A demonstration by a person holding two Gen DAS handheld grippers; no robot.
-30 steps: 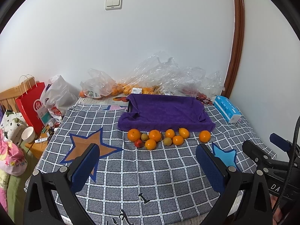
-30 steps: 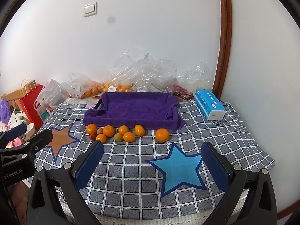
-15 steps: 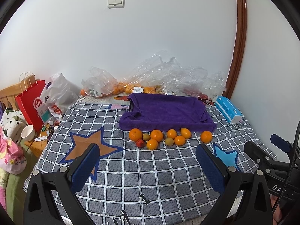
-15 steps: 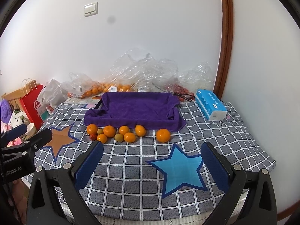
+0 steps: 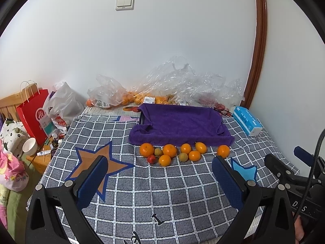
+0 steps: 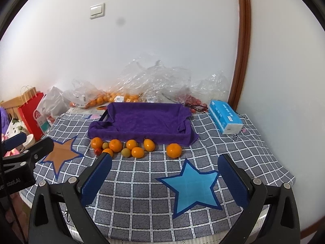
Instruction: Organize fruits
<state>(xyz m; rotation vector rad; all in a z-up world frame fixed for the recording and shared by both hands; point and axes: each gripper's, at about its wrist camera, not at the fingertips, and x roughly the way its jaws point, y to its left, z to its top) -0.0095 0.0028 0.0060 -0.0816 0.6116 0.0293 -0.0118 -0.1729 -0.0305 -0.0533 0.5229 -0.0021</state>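
Note:
Several oranges [image 5: 169, 150] [image 6: 115, 145], two small green fruits [image 5: 183, 156] [image 6: 126, 152] and one small red fruit [image 5: 151, 159] [image 6: 98, 151] lie in a loose row on the checked cloth. Behind them stands a tray lined with a purple towel [image 5: 182, 122] [image 6: 146, 120], with nothing in it. One orange [image 5: 223, 150] [image 6: 173, 150] lies apart at the right end. My left gripper [image 5: 160, 169] is open, held well short of the fruit. My right gripper [image 6: 165, 167] is open too, nothing between its fingers.
Clear plastic bags [image 5: 162, 87] holding more oranges pile against the wall. A blue tissue pack [image 5: 246, 123] [image 6: 225, 119] lies at the right. A red paper bag [image 5: 33, 113], a white bag and a small bowl [image 5: 30, 146] stand off the left edge. Stars are sewn on the cloth [image 6: 193, 185].
Both grippers have drifted slightly forward and down toward the fruit. Fruit and tray have not moved; both grippers stay open.

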